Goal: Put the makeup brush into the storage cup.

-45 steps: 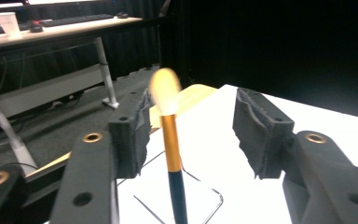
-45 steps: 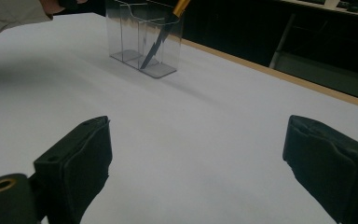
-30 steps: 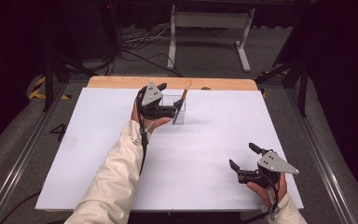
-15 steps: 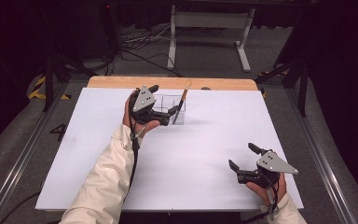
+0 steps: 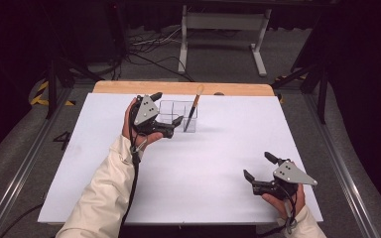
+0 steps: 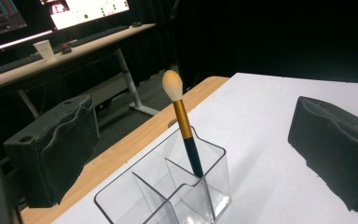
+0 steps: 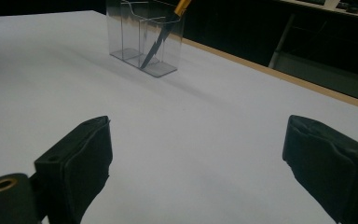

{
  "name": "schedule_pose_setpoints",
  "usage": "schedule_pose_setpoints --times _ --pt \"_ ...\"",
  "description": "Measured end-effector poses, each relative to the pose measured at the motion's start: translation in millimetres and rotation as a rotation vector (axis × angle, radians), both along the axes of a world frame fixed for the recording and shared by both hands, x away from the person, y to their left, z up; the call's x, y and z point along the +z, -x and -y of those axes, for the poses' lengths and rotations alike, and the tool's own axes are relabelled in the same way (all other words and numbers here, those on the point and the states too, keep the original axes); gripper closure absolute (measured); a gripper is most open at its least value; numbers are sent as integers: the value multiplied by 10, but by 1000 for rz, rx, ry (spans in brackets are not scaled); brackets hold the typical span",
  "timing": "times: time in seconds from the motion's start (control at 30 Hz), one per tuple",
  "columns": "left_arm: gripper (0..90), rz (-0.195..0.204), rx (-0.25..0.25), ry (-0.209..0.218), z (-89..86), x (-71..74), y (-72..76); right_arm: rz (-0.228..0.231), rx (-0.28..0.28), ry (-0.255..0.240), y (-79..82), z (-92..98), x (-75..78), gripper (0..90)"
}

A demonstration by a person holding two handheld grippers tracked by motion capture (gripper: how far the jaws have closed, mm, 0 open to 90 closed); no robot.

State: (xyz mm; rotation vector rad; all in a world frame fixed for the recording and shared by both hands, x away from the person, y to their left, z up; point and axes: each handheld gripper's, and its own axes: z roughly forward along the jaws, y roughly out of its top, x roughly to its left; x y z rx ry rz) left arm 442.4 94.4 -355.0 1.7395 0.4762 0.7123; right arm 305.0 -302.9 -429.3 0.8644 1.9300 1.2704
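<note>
A clear divided organizer (image 5: pixel 177 115) stands near the far edge of the white table. In its right compartment leans a makeup brush (image 5: pixel 193 110) with a black and gold handle, its pale tip up. My left gripper (image 5: pixel 167 107) hovers just left of the organizer. Its jaws have just been opening and are open with nothing between them. In the left gripper view the brush (image 6: pixel 184 126) and organizer (image 6: pixel 168 196) sit ahead of the spread pads (image 6: pixel 60 149). My right gripper (image 5: pixel 257 165) rests open near the front right, with the organizer (image 7: pixel 142 37) far off.
A white sheet (image 5: pixel 203 163) covers the table, with a wooden strip (image 5: pixel 178 88) bare along its far edge. Beyond it are a desk frame (image 5: pixel 223 20) and floor cables (image 5: pixel 149 54). Metal rails (image 5: pixel 342 168) run along both sides.
My left gripper has drawn back to the left, away from the brush and organizer, with its jaws wider. The brush stays standing in the organizer. The right gripper has not moved.
</note>
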Motion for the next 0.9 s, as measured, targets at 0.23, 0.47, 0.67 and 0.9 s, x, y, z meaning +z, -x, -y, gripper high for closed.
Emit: schedule_pose_setpoints --times 0.23,0.47,0.67,0.9 --pt "24 11 -15 -18 -26 -9 77 2 2 4 2 -2 2 90" --pt "34 39 -14 -40 -67 -23 185 3 -1 6 -3 -4 -4 90" --pt "31 55 -9 -44 -92 -46 306 0 1 11 -8 -22 -10 91" --pt "34 69 -19 -54 -114 -89 395 -2 1 12 -9 -16 -13 91"
